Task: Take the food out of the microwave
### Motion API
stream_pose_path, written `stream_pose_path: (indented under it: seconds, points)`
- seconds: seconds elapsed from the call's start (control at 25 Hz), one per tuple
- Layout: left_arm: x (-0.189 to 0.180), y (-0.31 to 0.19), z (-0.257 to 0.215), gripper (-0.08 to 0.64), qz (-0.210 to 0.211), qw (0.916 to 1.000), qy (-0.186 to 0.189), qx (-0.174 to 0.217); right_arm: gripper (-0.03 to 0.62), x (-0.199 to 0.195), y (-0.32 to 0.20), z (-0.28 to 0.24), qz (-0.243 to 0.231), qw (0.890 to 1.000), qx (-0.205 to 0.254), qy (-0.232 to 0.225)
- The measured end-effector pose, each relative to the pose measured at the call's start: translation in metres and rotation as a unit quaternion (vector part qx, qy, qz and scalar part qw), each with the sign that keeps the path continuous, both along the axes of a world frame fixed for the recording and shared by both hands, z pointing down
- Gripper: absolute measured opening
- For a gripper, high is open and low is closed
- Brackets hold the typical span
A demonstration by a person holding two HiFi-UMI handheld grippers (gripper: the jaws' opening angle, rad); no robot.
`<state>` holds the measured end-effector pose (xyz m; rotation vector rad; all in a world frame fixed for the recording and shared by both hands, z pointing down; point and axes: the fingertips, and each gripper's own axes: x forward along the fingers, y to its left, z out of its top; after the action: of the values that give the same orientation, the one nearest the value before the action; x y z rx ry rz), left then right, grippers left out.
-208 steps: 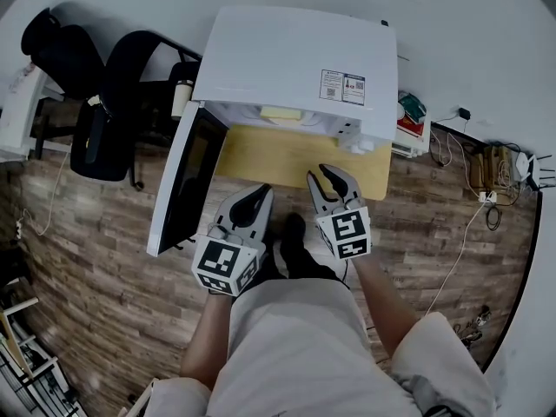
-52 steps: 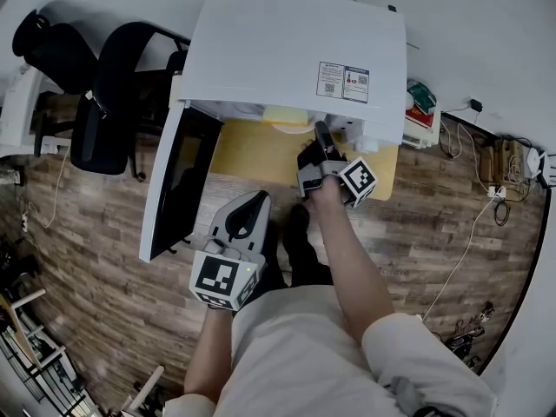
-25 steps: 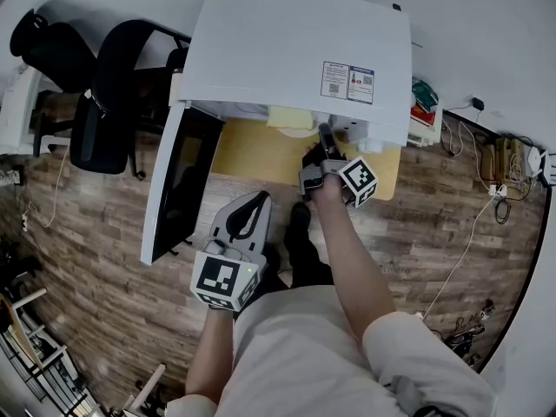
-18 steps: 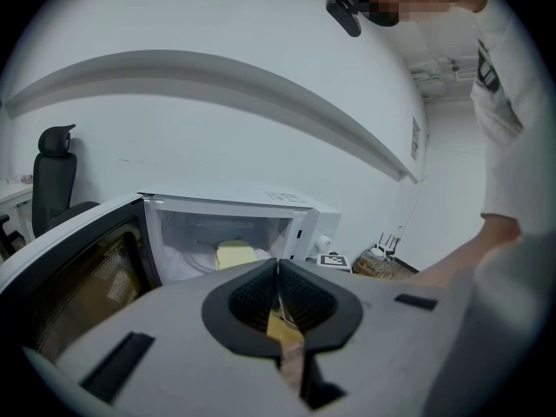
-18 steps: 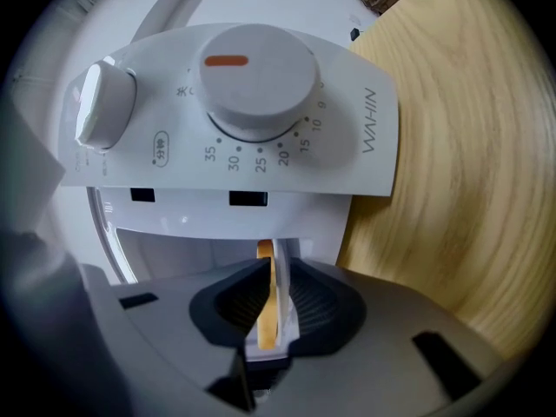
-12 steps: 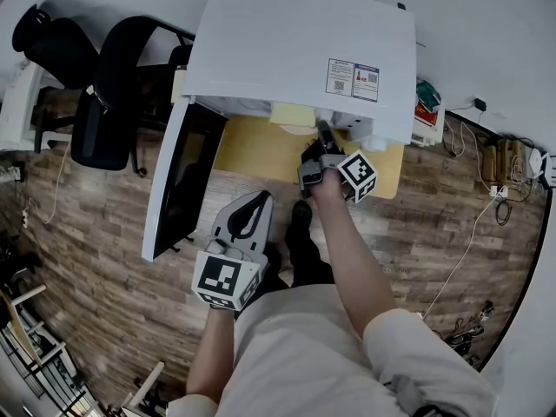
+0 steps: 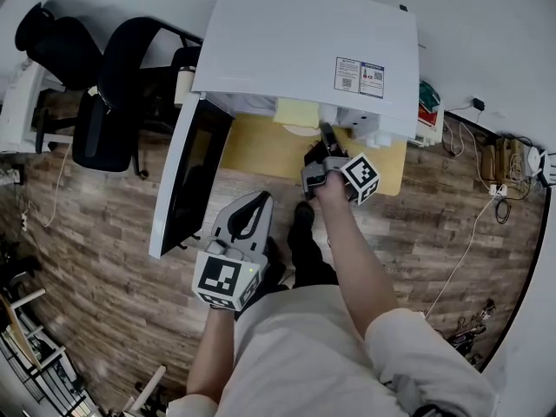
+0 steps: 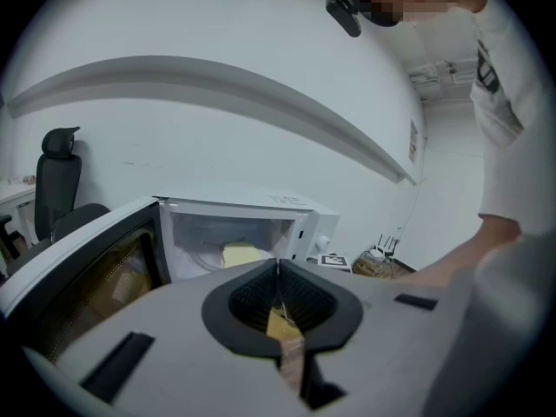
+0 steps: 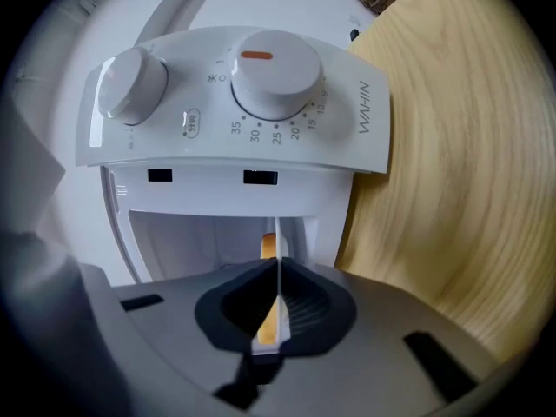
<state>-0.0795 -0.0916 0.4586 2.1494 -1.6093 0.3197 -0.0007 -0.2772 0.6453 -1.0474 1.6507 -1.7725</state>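
The white microwave (image 7: pixel 295 46) stands on a small wooden table (image 7: pixel 252 150) with its door (image 7: pixel 189 176) swung open to the left. A yellow block of food (image 7: pixel 296 112) lies on a white plate (image 7: pixel 301 130) at the cavity's mouth. It also shows in the left gripper view as the food (image 8: pixel 241 254). My right gripper (image 7: pixel 323 133), rolled on its side, is shut on the plate's rim (image 9: pixel 278 237); the food (image 9: pixel 268 247) shows just behind the jaws. My left gripper (image 7: pixel 257 201) hangs low in front of the table, shut (image 8: pixel 278 269) and holding nothing.
The microwave's control panel with two knobs (image 9: pixel 276 62) fills the right gripper view, with the table's top (image 9: pixel 460 172) beside it. Two black office chairs (image 7: pixel 109 85) stand left of the table. Cables and a power strip (image 7: pixel 495 163) lie on the floor at the right.
My right gripper rose from beside my body to the microwave's mouth and shut on the plate's rim. Over the last second it barely moved. The left gripper stayed put.
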Motion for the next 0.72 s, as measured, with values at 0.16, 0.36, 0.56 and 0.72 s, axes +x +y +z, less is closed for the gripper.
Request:
stream_pose_path:
  seconds: [0.16, 0.36, 0.56, 0.72]
  points:
    - [-0.008, 0.012, -0.003, 0.011, 0.008, 1.0, 0.001, 0.003, 0.009, -0.002, 0.01, -0.01, 0.009, 1.0, 0.009, -0.01]
    - [-0.017, 0.029, -0.01, 0.011, 0.02, 0.9997, 0.003, 0.012, 0.009, -0.003, 0.026, -0.026, 0.018, 1.0, 0.018, -0.012]
    - [-0.023, 0.048, -0.02, 0.011, 0.037, 0.999, 0.007, 0.024, 0.009, 0.003, 0.051, -0.037, 0.036, 0.999, 0.006, -0.019]
    - [-0.026, 0.068, -0.029, 0.011, 0.054, 0.9979, 0.007, 0.035, 0.009, 0.011, 0.078, -0.049, 0.052, 0.998, 0.003, -0.019]
